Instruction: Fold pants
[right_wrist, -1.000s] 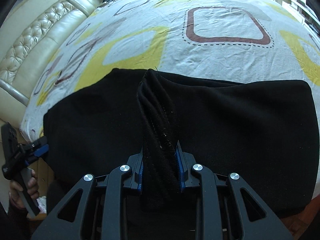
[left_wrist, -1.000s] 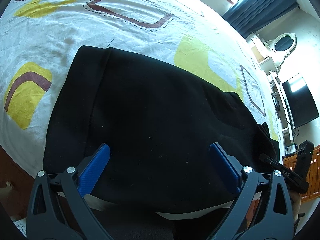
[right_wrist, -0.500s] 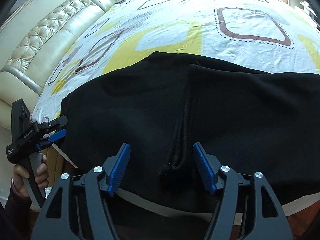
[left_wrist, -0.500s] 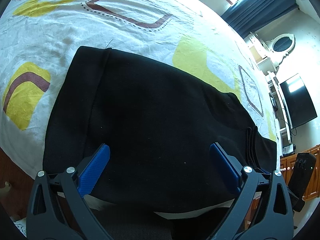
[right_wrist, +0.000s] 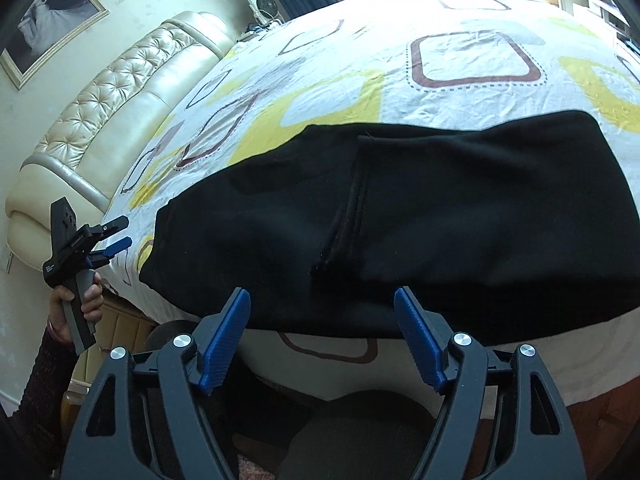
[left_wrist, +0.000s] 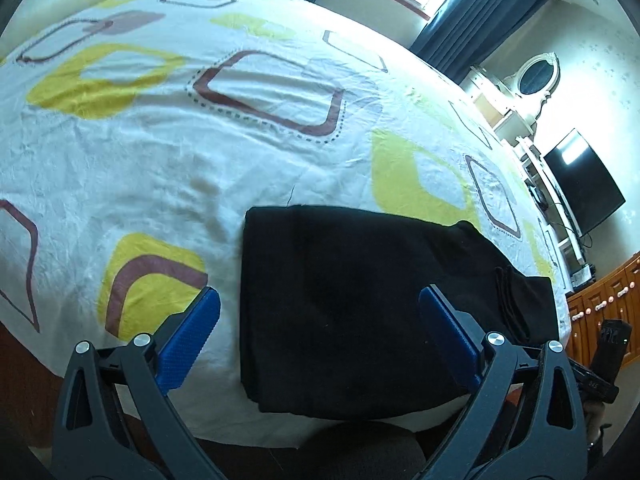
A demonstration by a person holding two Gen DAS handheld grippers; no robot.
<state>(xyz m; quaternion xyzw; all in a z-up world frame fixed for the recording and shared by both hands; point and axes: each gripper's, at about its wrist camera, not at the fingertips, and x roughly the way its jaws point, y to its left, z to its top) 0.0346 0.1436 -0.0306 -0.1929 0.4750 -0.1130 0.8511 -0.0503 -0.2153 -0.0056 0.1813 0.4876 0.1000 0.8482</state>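
Observation:
The black pants (left_wrist: 360, 300) lie folded in a flat rectangle near the bed's front edge; they also show in the right wrist view (right_wrist: 440, 208), with a hem seam (right_wrist: 344, 224) on top. My left gripper (left_wrist: 320, 336) is open and empty, held back above the bed's front edge. My right gripper (right_wrist: 322, 336) is open and empty, pulled back just off the bed edge. The left gripper also shows in the right wrist view (right_wrist: 108, 236), held in a hand at the left of the pants.
The bed (left_wrist: 200, 140) has a white sheet with yellow and brown shapes. A cream tufted headboard (right_wrist: 100, 120) stands at the left. A TV (left_wrist: 580, 184), a mirror shelf (left_wrist: 532, 80) and wooden drawers (left_wrist: 600, 304) stand at the right.
My right gripper let go of the bunched pants hem and opened, then drew back. My left gripper lifted and pulled back from the pants. The pants lie flat.

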